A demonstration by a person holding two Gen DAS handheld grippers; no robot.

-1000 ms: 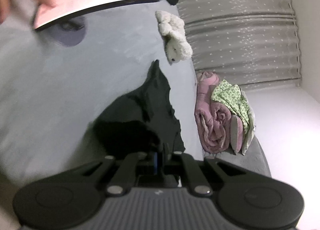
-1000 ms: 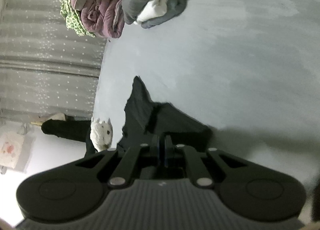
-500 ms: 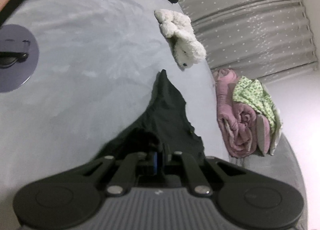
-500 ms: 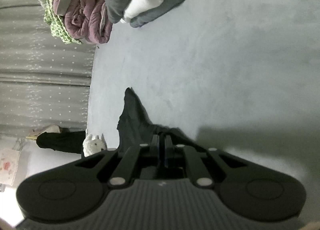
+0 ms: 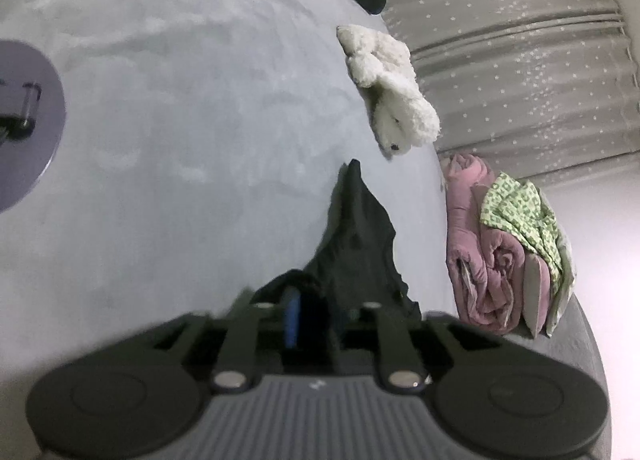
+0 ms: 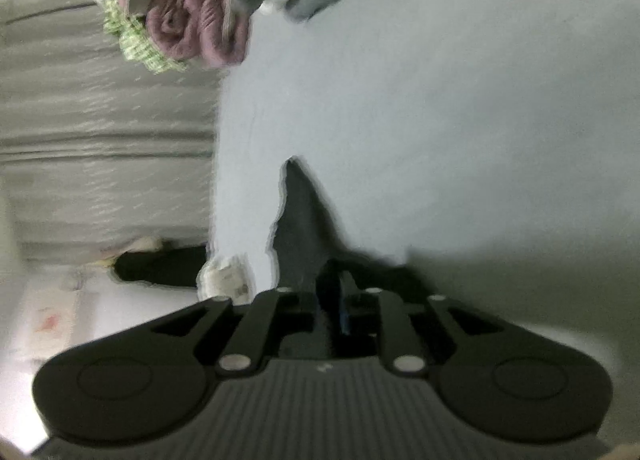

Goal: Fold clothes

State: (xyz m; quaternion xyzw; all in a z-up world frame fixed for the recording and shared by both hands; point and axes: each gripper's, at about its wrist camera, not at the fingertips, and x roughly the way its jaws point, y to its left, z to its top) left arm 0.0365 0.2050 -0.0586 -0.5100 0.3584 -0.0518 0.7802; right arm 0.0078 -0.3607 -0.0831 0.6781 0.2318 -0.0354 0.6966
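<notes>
**Black garment on the grey bed, both grippers letting go**

Black cloth — the black garment — lies flat on the grey bed cover, tapering to a point away from us. We see its near edge bunched between the fingers of the left gripper; the jaws are opening, a gap visible, the cloth loose between them. Our right gripper sits over the other near corner of the same garment, jaws likewise opening with fabric in the gap — this view is blurred. Beyond the garment's tip lies a white plush toy. Near the bed's edge stands a folded stack, pink and green-patterned. Star-dotted curtain behind.
</notes>
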